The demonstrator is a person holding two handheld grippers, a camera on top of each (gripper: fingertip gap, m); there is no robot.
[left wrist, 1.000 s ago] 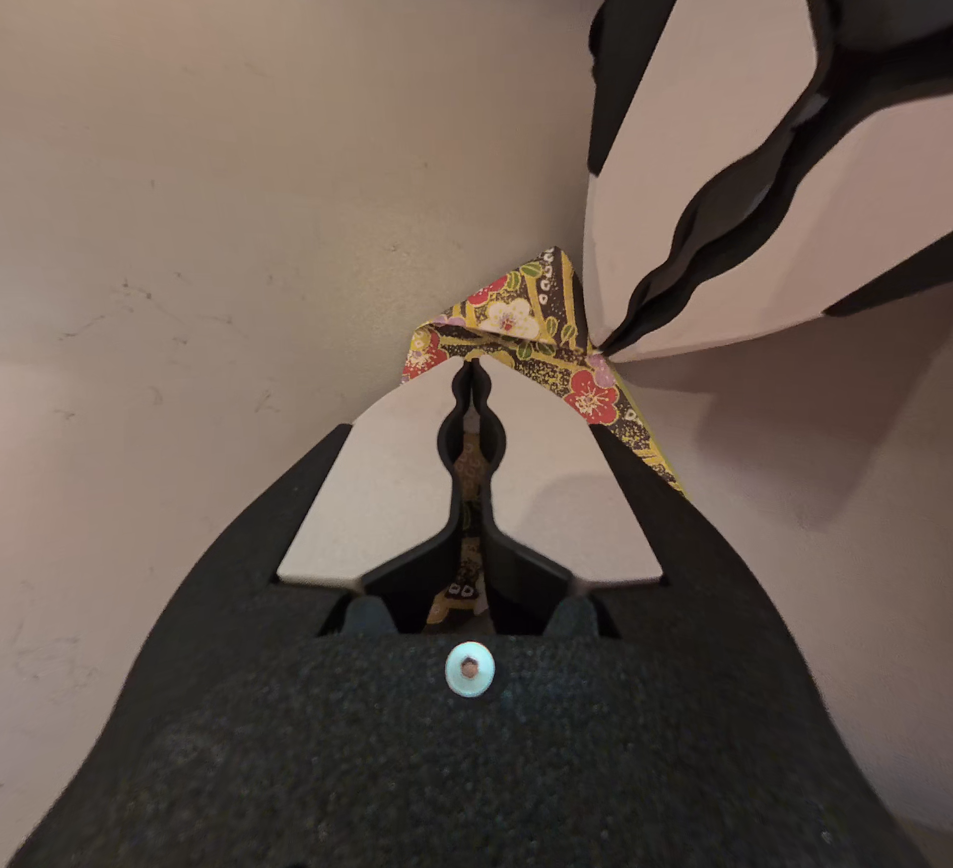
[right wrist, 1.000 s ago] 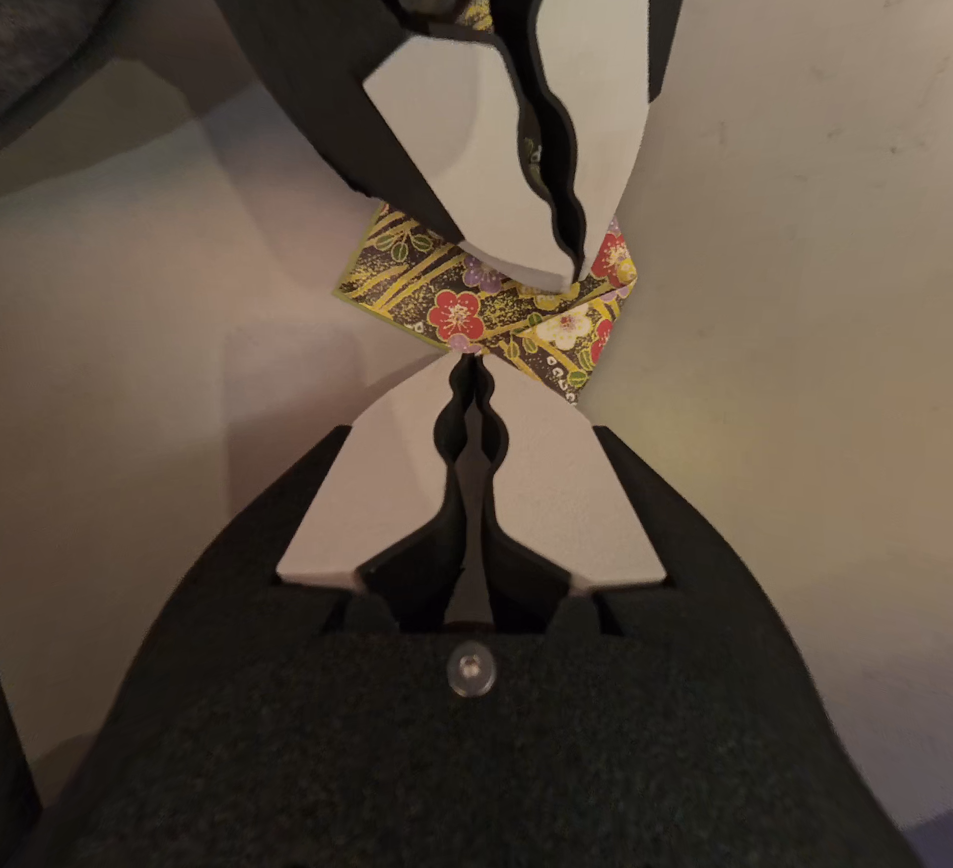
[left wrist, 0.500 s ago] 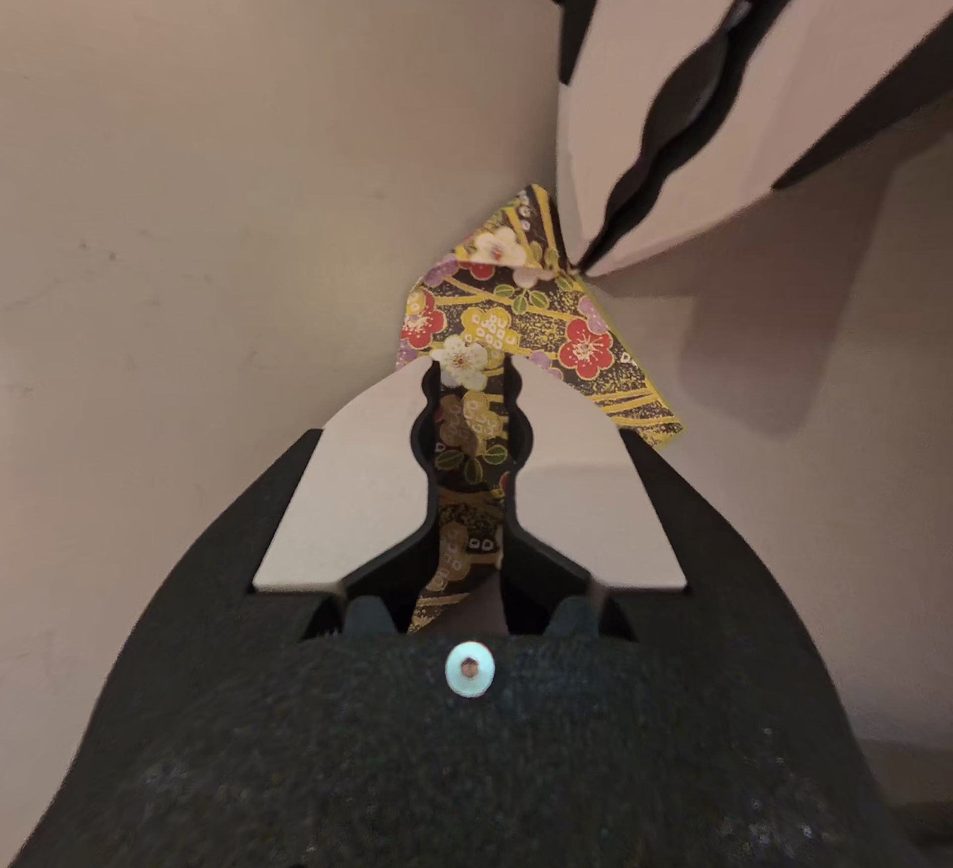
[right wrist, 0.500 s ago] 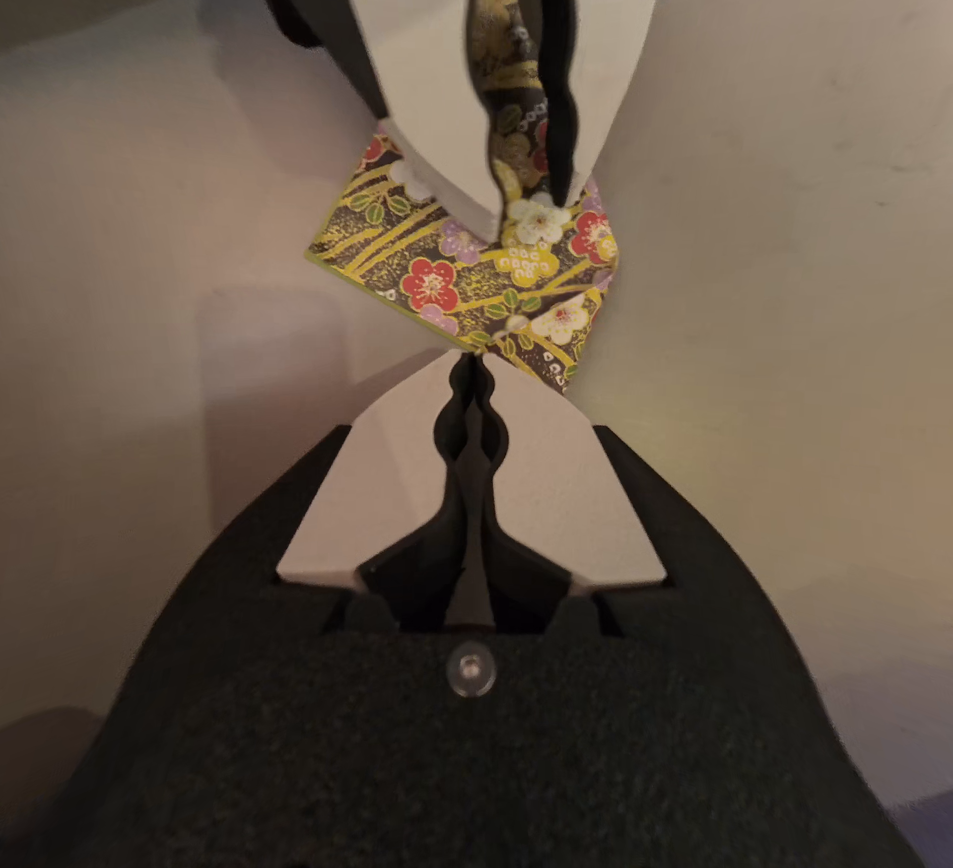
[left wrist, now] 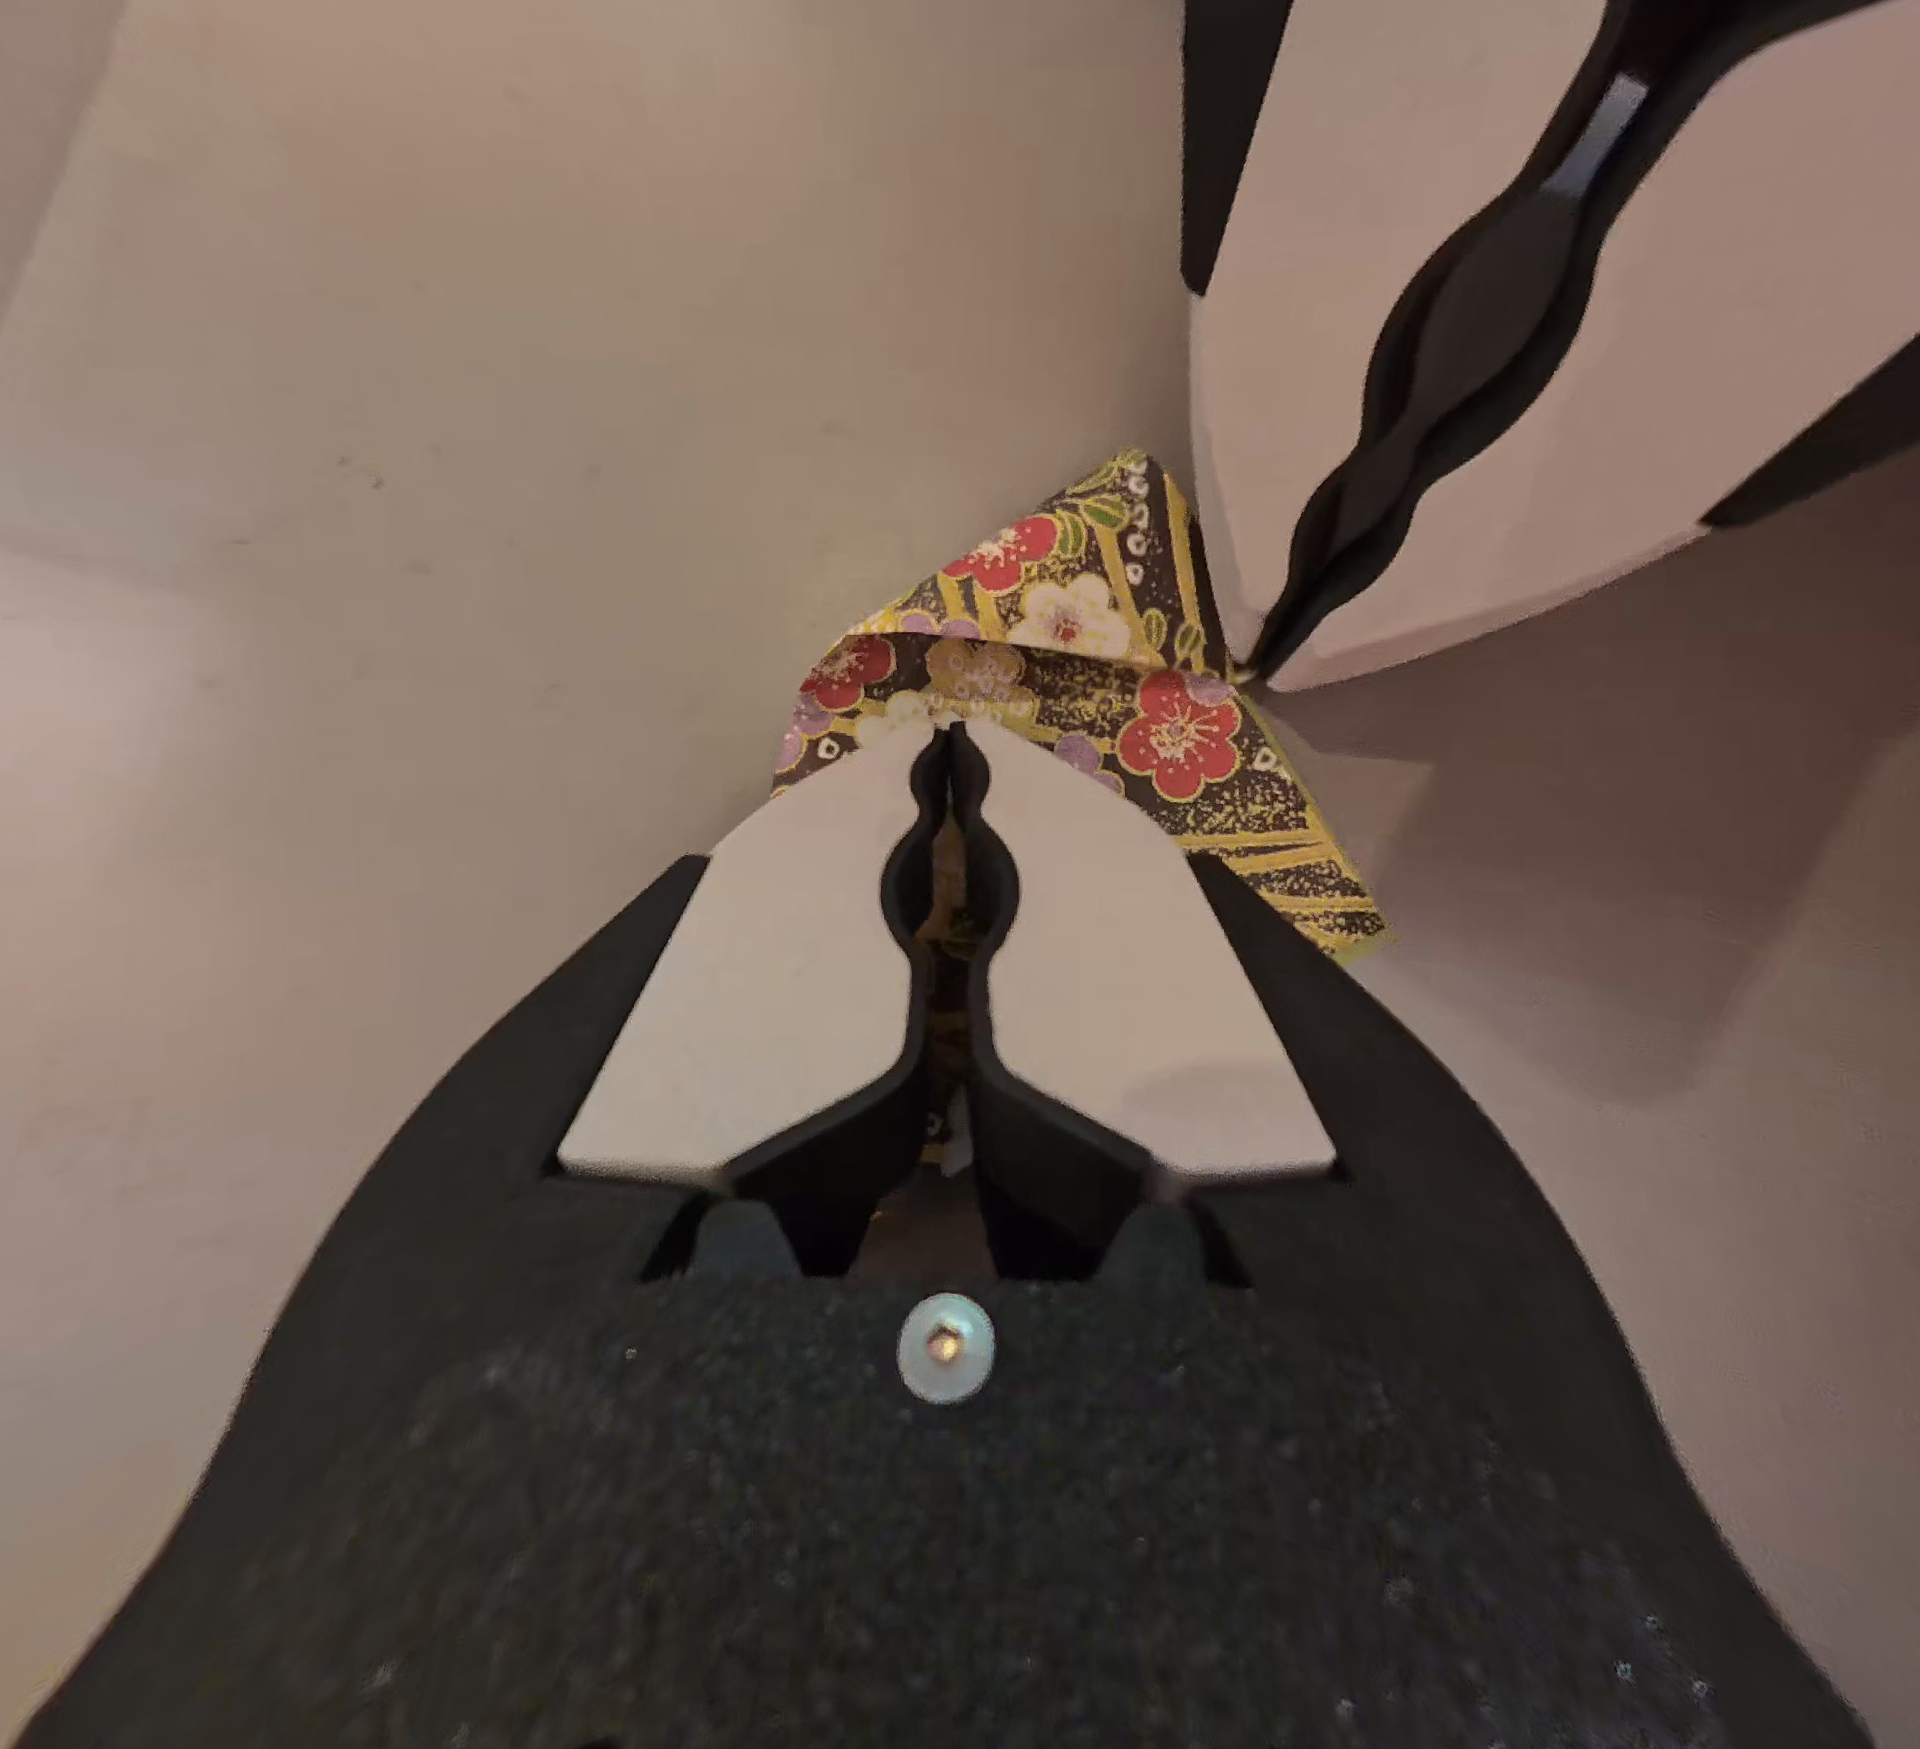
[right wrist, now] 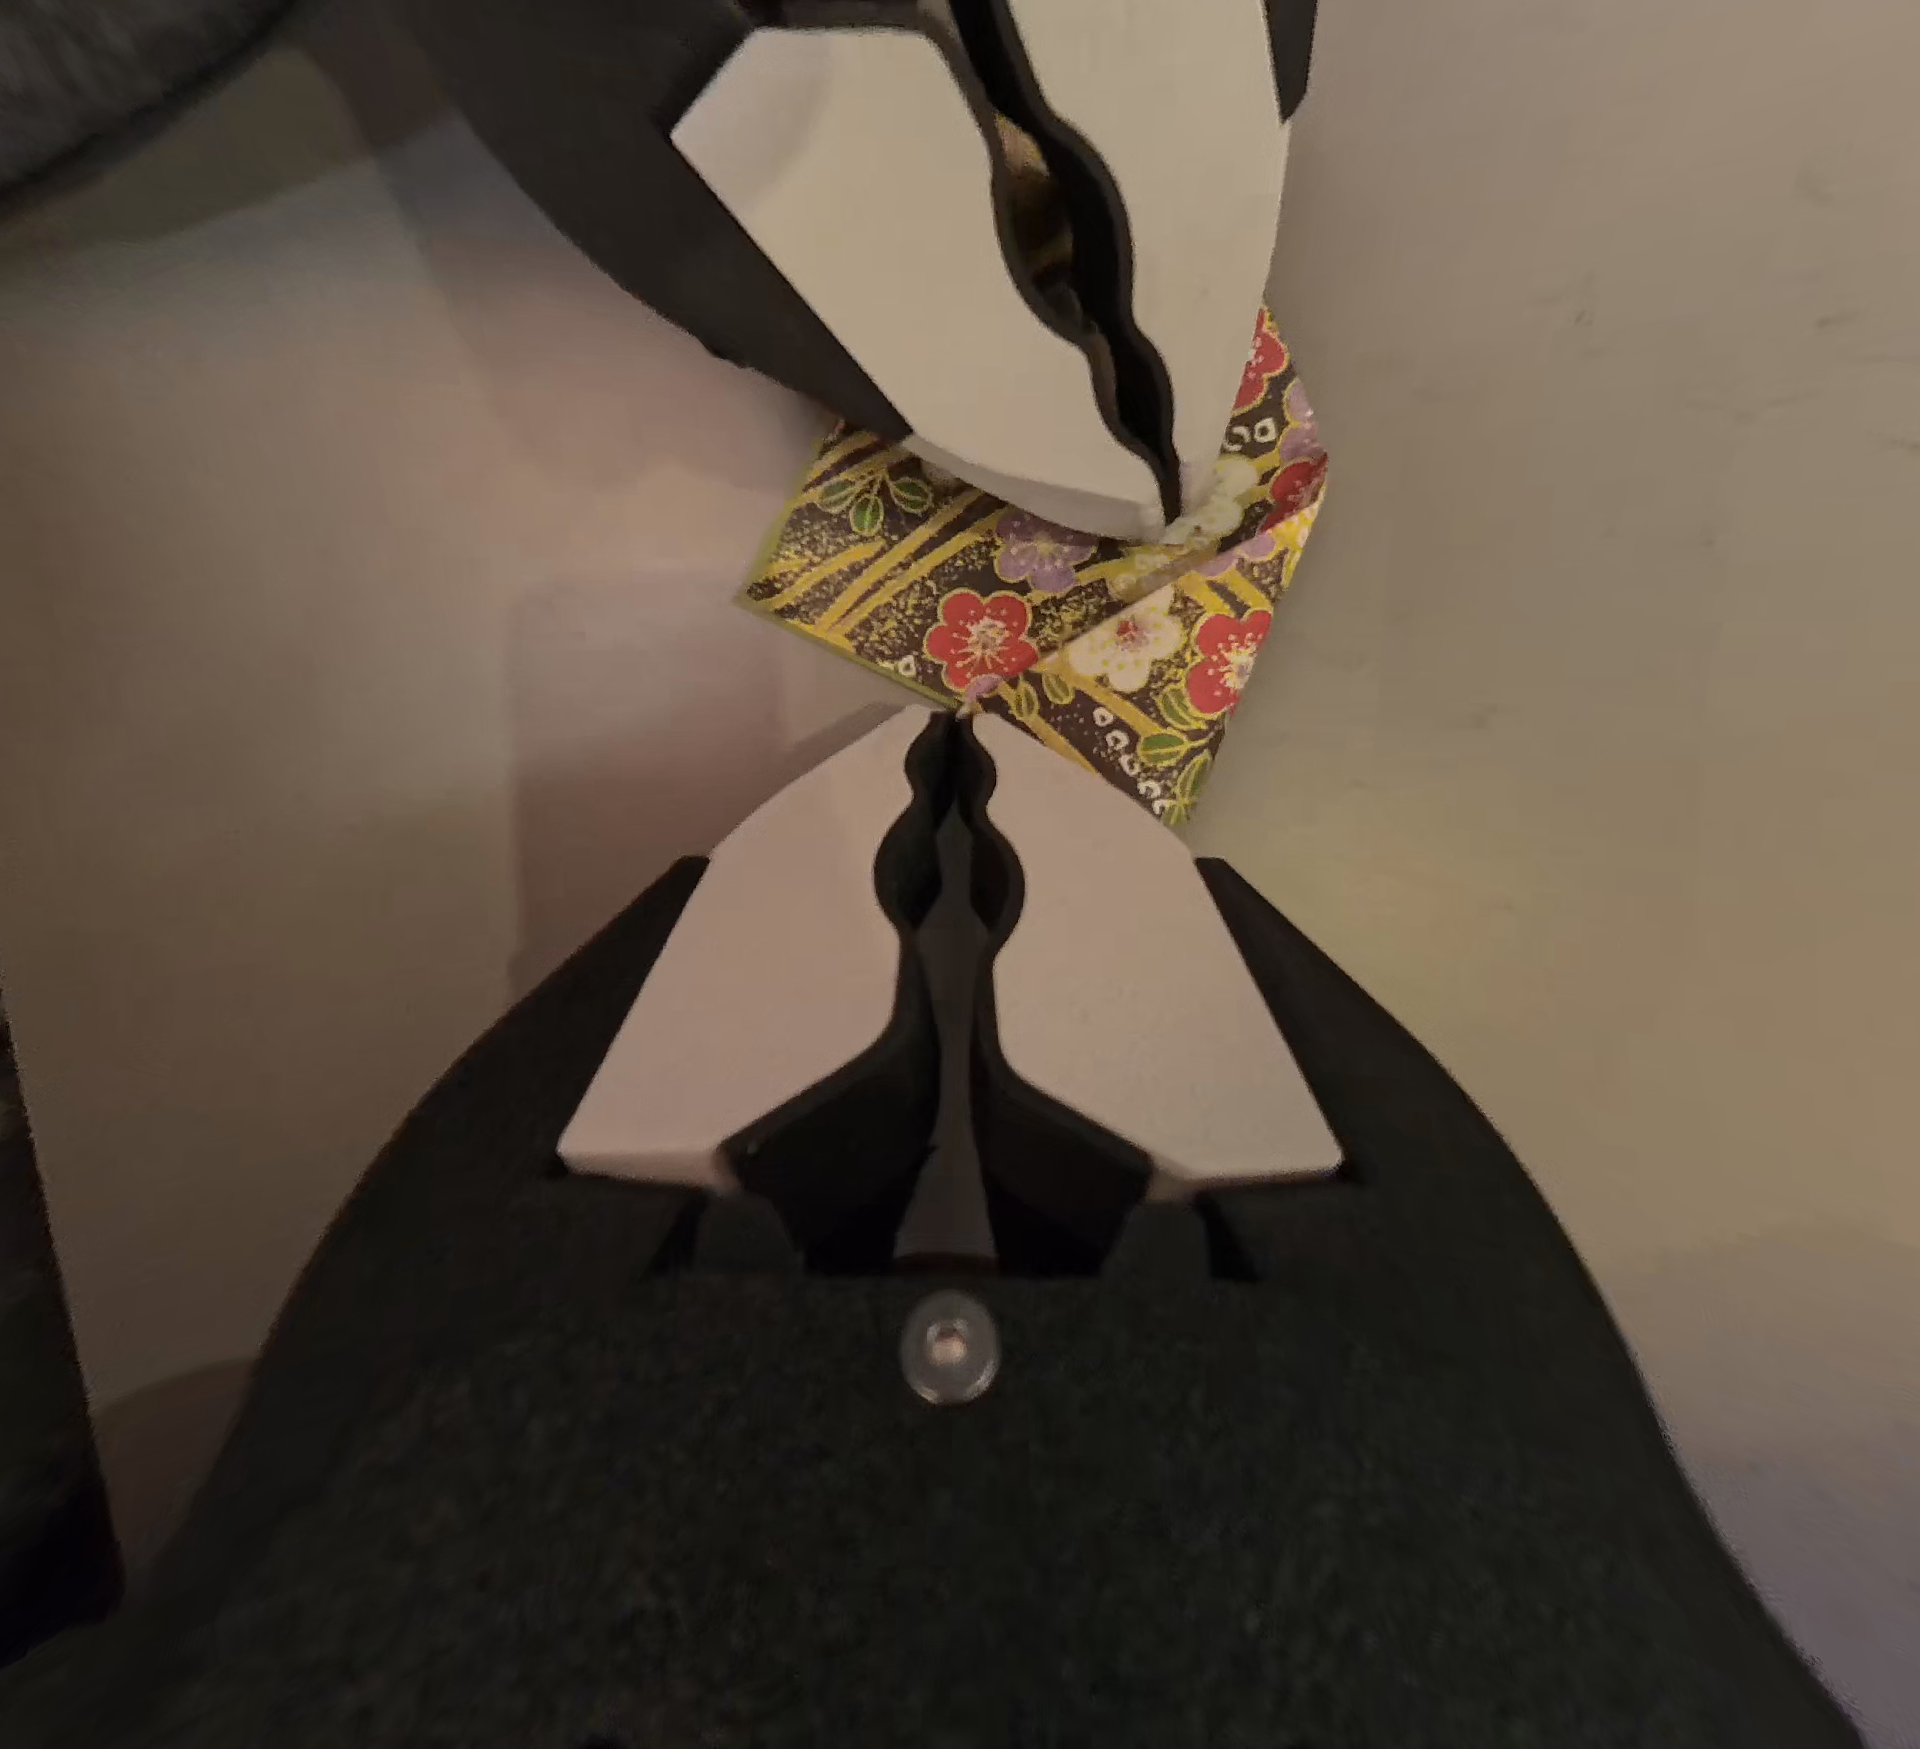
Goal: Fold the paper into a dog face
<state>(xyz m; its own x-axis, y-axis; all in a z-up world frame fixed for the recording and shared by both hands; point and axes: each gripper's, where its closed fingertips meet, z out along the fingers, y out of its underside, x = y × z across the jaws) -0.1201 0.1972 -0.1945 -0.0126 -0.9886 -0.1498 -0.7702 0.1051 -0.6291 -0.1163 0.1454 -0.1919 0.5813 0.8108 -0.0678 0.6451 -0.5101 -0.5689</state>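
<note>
small folded sheet of black-and-gold origami paper with red and white blossoms [left wrist: 1081,691] is seen on a plain beige tabletop [left wrist: 468,452] | left gripper [left wrist: 951,735] is clamped on its near fold | right gripper [right wrist: 954,720] is closed, tips pinching the paper's corner, at 2 o'clock from the left tips

Tabletop [left wrist: 468,452] bare and open left of the paper [left wrist: 1174,733]. Right side blocked: right gripper [left wrist: 1262,665] tips sit at the paper's edge. Left gripper [left wrist: 951,738] covers the near side.
</note>
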